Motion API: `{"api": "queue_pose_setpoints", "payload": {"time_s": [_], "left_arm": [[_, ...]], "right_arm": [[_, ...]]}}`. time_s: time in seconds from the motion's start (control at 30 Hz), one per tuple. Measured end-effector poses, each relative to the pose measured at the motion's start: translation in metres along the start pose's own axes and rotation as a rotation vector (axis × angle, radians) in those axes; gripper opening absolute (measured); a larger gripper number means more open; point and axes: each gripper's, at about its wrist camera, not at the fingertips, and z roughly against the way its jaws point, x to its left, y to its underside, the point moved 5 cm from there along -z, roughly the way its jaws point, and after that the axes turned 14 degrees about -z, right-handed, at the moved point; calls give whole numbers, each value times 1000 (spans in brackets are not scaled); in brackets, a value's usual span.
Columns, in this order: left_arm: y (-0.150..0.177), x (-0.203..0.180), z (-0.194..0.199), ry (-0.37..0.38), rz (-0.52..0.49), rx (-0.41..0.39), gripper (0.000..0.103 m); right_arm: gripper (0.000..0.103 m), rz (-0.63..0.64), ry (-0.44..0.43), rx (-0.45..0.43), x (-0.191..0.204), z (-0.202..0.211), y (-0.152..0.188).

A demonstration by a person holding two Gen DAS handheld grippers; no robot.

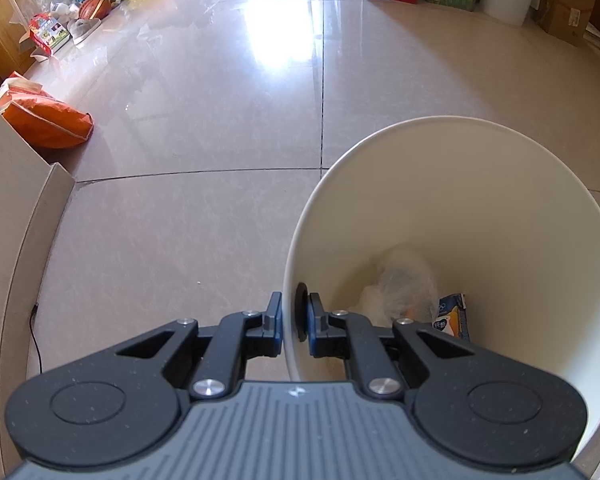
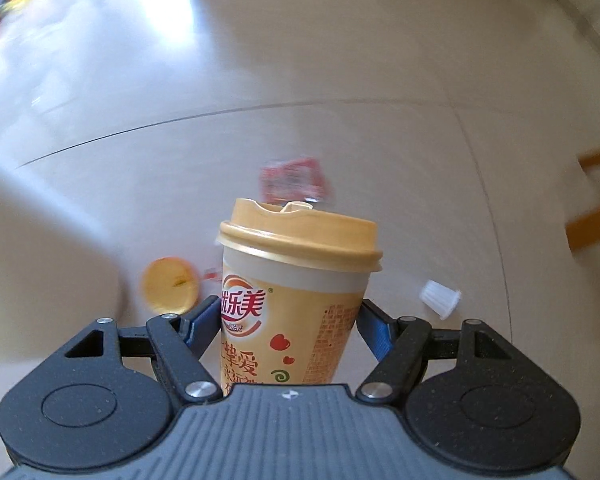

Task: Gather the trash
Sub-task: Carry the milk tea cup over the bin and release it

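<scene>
My left hand-held gripper (image 1: 295,322) pinches the rim of the white bin (image 1: 480,208), one finger inside and one outside, while my right hand-held gripper (image 2: 290,320) clamps the milk-tea cup (image 2: 296,292) above the floor (image 2: 340,80). I'd keep the cup upright, carry it over the bin's mouth and release low. A red wrapper (image 2: 292,180), a round lid (image 2: 170,284) and a small white cap (image 2: 440,298) remain on the floor.

Left wrist view: low, close behind its jaws, facing along the floor (image 1: 204,128) to far boxes. Right wrist view: close, tilted downward at floor (image 2: 340,80). Shared: tiled floor only.
</scene>
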Motion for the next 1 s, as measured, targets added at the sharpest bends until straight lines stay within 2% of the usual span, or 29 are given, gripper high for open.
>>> {"api": "queue_pose_setpoints", "payload": {"time_s": [0.13,0.43,0.7,1.0], "left_arm": [[-1,1,0,9,6,3,9],[0,-2,-2,6,0,4,9],[0,-1,-2,16,10,5,9],[1,1,-2,23,15,4,10]], "right_arm": [[78,153,-51,14,47,35,10],[78,445,-196,-27,158,103,17],[78,576,-264,-46,229,110,24],[80,623,-264,-69,265,99,28]]}}
